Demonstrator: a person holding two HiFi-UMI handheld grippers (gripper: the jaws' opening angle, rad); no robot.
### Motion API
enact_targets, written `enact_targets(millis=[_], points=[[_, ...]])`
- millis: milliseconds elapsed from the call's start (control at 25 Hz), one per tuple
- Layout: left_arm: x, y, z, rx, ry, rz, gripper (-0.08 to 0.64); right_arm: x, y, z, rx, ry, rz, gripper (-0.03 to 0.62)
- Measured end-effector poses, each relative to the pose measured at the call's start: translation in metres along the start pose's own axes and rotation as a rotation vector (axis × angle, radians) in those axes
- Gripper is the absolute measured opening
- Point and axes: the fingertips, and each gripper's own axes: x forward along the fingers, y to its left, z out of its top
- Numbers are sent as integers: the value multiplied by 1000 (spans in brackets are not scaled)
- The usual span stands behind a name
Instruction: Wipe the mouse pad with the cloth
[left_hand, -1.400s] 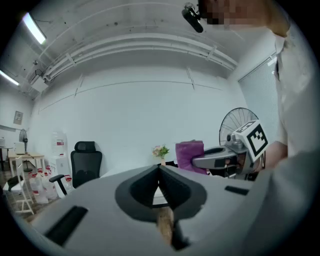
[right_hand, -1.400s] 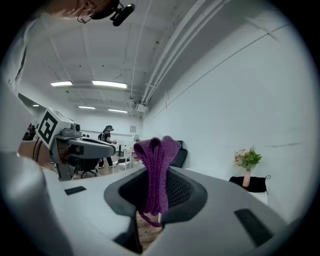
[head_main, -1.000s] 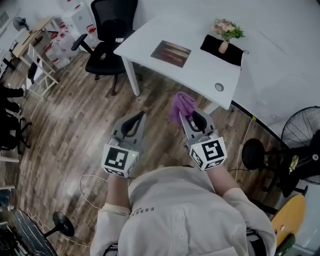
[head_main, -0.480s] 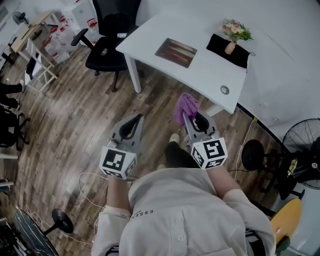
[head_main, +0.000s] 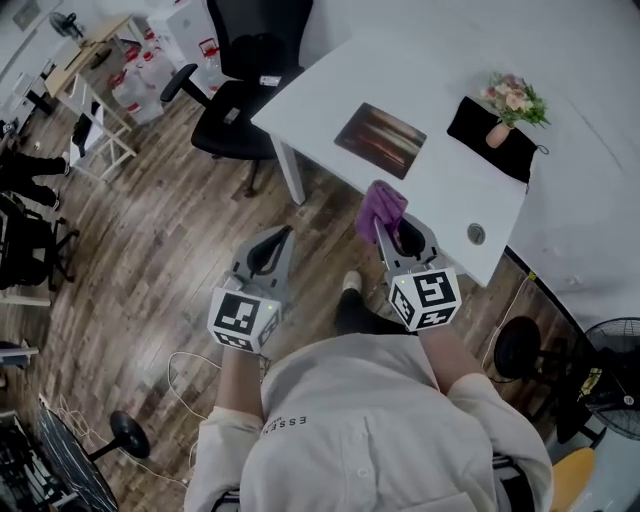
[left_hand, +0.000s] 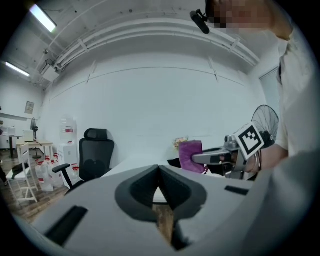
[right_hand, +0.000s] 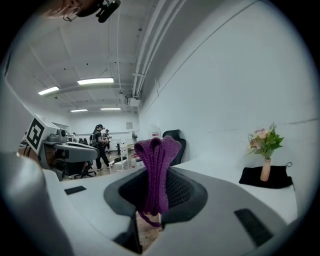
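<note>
The mouse pad (head_main: 380, 127), a brownish streaked rectangle, lies flat on the white table (head_main: 330, 85), ahead of both grippers. My right gripper (head_main: 385, 222) (right_hand: 157, 187) is shut on a folded purple cloth (head_main: 382, 205) (right_hand: 157, 167) that sticks up out of its jaws, just short of the table's near edge. The left gripper (head_main: 281, 235) (left_hand: 159, 169) hangs over the wooden floor to the left with its jaws shut and nothing in them. The left gripper view also catches the cloth (left_hand: 190, 156) off to the right.
A black mat (head_main: 490, 125) with a small vase of flowers (head_main: 510, 103) sits at the table's far right, with a round cable hole (head_main: 476, 234) nearer. A black office chair (head_main: 245, 85) stands left of the table. A fan (head_main: 612, 372) is at the right.
The person has stepped toward the table, so it looks larger and nearer. Both grippers came forward with it; the purple cloth stays held in the right gripper.
</note>
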Motion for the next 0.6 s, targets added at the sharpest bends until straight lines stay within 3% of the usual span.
enact_targets(millis=[280,600], points=[[108,45,22,7,20,-17,2,80,-84,18,15,22,-19,91],[205,76,29,2,50,-42,2,148,-158,13,44,77,-43,91]])
